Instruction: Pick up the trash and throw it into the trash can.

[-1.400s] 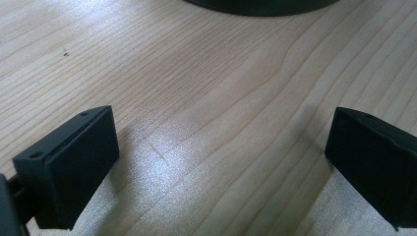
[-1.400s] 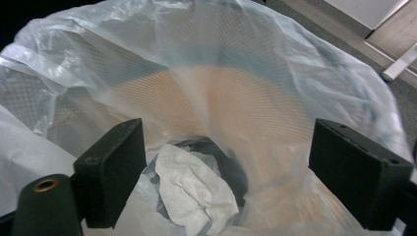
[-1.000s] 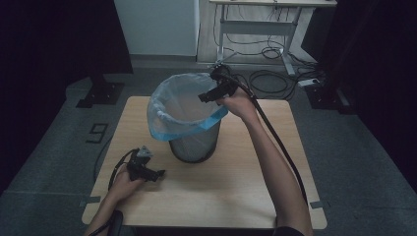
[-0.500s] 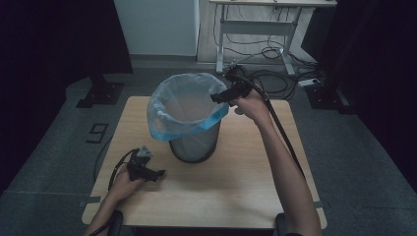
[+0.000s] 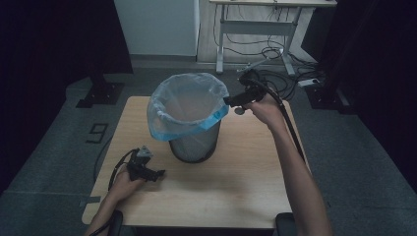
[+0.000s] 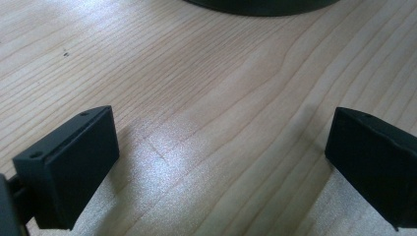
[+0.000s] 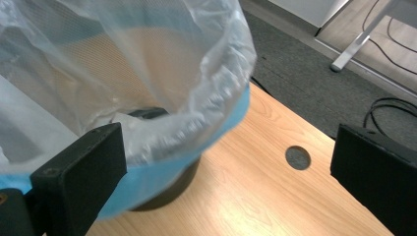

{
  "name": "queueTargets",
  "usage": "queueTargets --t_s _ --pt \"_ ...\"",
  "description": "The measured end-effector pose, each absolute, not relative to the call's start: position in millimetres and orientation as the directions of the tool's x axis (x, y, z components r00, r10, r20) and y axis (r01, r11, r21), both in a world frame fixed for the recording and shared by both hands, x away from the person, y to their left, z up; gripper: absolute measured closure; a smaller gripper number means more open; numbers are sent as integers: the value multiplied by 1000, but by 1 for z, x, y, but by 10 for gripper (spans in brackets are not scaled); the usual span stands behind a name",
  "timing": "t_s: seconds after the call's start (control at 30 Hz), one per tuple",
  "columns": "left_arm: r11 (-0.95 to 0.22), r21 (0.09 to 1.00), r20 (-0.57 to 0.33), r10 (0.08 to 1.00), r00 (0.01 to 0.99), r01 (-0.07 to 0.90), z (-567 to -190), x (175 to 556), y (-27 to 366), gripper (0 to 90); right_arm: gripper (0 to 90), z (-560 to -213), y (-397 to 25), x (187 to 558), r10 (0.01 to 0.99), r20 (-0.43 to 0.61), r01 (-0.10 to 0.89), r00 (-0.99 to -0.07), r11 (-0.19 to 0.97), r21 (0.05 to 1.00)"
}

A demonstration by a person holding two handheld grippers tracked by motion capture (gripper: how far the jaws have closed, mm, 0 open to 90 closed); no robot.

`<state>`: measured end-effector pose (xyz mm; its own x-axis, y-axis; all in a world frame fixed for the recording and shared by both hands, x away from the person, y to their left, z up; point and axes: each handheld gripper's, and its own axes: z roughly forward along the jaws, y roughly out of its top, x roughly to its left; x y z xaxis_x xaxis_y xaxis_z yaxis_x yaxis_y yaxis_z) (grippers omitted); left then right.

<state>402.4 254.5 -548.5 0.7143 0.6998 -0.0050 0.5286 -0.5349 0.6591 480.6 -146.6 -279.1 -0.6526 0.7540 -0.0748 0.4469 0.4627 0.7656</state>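
A dark mesh bin (image 5: pixel 194 145) stands mid-table, lined with a clear plastic bag (image 5: pixel 187 105) whose blue edge folds over the rim. My right gripper (image 5: pixel 227 102) hovers just off the bin's right rim, open and holding nothing. In the right gripper view the bag's rim (image 7: pixel 211 98) lies ahead of the left jaw, apart from it, and my right gripper (image 7: pixel 228 147) is spread wide. My left gripper (image 5: pixel 158 172) rests low on the table (image 5: pixel 246 182) at the front left. In the left gripper view my left gripper (image 6: pixel 223 128) is open over bare wood, with the bin's base (image 6: pixel 260 5) ahead.
A round hole (image 7: pixel 298 158) pierces the tabletop right of the bin. A white desk frame (image 5: pixel 265 29) with loose cables (image 5: pixel 275 51) stands on the floor behind the table. A dark stand base (image 5: pixel 101 93) sits on the floor at the back left.
My right gripper has drawn away to the right from above the bag's rim and now sits beside the bin. The left gripper has stayed where it was.
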Motion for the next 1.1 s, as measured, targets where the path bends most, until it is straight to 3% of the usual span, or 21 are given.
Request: queueTargets --t_s 1.1 --pt "-534 659 -6 701 713 530 -548 402 254 0 7 -323 -215 447 793 -83 451 -603 424 785"
